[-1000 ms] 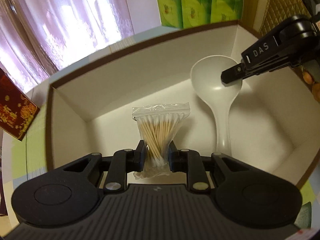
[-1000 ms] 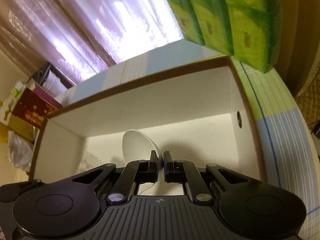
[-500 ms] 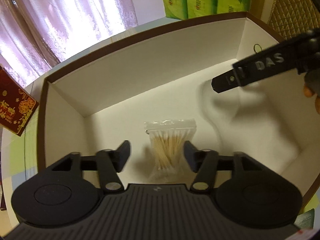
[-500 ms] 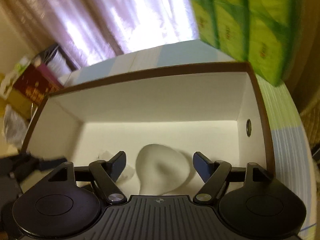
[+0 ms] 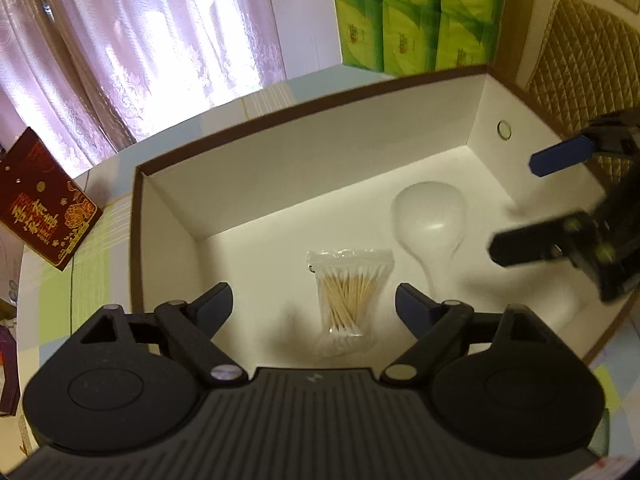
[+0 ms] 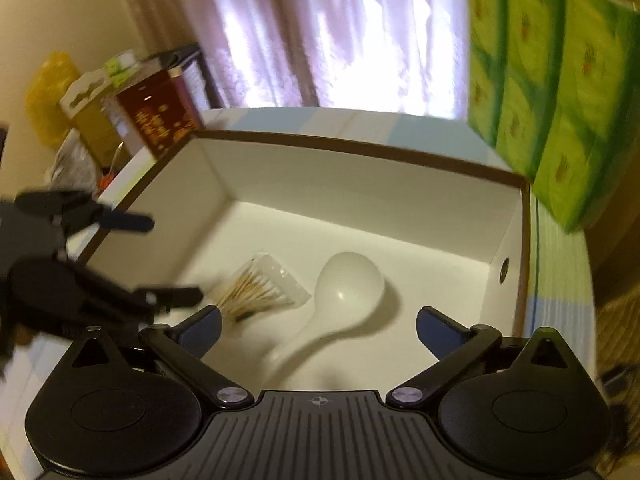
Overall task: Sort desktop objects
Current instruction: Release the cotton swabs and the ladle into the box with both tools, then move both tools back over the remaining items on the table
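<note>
Inside the box, swabs and spoon lie released; both grippers gape wide, empty. Next: fetch another object.

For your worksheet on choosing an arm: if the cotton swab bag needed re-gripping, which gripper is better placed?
Left. The left gripper is open with the cotton swab bag between its fingers; the right gripper faces the spoon.

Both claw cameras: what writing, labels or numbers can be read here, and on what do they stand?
No text reads clearly enough to quote.
Red box: gold characters and ornaments, too blurred to read.
Green packs: a small emblem with print on each, too small to read.
</note>
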`<state>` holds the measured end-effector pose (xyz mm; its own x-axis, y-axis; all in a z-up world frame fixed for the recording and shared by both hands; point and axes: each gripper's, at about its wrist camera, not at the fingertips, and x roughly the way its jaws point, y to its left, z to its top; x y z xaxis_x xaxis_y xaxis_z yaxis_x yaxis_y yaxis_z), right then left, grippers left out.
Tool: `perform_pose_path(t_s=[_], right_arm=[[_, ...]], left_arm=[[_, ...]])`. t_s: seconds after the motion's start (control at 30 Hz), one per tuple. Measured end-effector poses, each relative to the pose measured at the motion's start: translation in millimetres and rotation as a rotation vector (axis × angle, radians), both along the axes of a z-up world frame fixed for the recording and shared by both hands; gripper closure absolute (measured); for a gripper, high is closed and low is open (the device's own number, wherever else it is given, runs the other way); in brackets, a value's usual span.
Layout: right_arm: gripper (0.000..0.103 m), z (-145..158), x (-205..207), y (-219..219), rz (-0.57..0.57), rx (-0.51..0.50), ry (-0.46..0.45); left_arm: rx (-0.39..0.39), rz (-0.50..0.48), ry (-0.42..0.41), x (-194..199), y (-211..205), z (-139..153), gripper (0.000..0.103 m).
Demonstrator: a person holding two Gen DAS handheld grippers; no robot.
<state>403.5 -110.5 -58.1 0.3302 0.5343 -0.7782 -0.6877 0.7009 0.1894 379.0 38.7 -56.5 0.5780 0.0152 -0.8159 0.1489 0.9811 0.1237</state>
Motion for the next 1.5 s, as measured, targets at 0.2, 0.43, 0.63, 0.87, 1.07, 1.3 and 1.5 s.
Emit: perform_pose_path(t_s=[0.2, 0.43, 0.63, 0.87, 1.07, 1.3, 1.5], right_arm=[[0.002, 8, -24, -8, 0.045, -0.04, -0.054], [0.002, 26, -48, -25, 0.044, -0.03, -0.09], [0.002, 45, -69, -42, 0.029, 0.003, -0.113], [0.002, 61, -99, -53, 0.022, 0.028, -0.139], [0.002, 67, -128, -62, 0.0, 0.038, -0.168], [0.002, 65, -164, -74, -0.053, 0.046, -0.161], [0.002, 60, -198, -84, -0.089, 0.047, -0.161]], left_arm=[[0.005, 0.019, -0.029, -15, 0, 21, 0.014], [-0.012, 0.061, -0.056, -43, 3, 47, 0.012], [-0.016, 0.095, -0.085, -74, 6, 70, 0.008], [-0.019, 0.133, -0.113, -117, 11, 93, 0.007], [0.002, 0.142, -0.146, -158, 10, 105, 0.006], [0.008, 0.156, -0.139, -202, 7, 99, 0.005], [-0.017, 0.174, -0.131, -235, 7, 90, 0.005]])
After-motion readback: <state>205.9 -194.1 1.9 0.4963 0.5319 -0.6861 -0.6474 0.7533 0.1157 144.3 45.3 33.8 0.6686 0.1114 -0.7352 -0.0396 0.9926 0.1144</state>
